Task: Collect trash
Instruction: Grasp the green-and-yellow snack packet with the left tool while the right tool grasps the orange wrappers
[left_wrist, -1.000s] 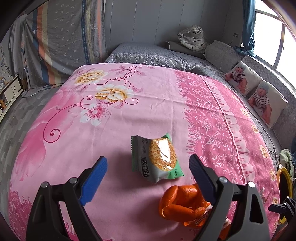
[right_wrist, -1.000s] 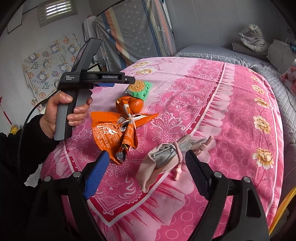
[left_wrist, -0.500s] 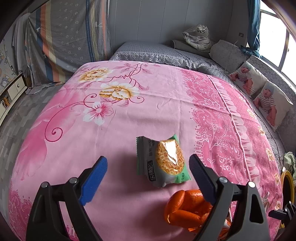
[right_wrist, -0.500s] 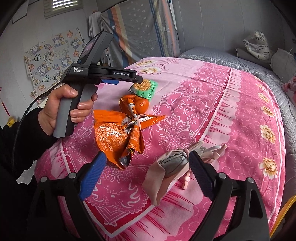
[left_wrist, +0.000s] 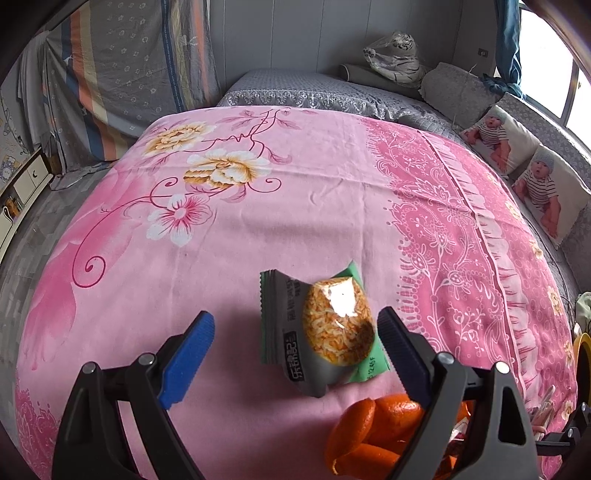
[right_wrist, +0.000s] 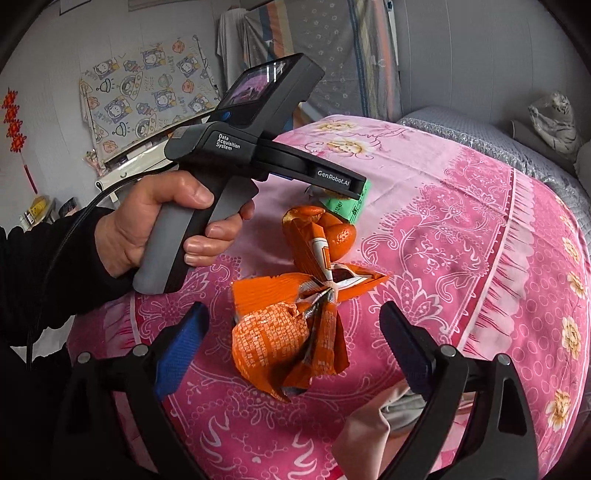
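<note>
A green and grey snack packet (left_wrist: 321, 332) lies on the pink bedspread (left_wrist: 258, 206), between the open fingers of my left gripper (left_wrist: 295, 332). Orange peel (left_wrist: 373, 435) lies just behind it, near the right finger. In the right wrist view, a crumpled orange wrapper (right_wrist: 295, 325) lies between the open fingers of my right gripper (right_wrist: 291, 332), with the orange peel (right_wrist: 332, 229) and the green packet (right_wrist: 351, 206) beyond it. The left gripper's handle (right_wrist: 229, 177) hangs over the packet there. Both grippers are empty.
A pale pink and grey cloth bundle (right_wrist: 384, 417) lies by the right gripper's right finger. Baby-print pillows (left_wrist: 517, 158) and a toy tiger (left_wrist: 395, 62) sit at the bed's far side. A yellow rim (left_wrist: 581, 354) shows at the right edge.
Both grippers moved forward. The left one closed in on the green packet, which now sits between its fingers. The right one swung left from the cloth bundle to the orange wrapper.
</note>
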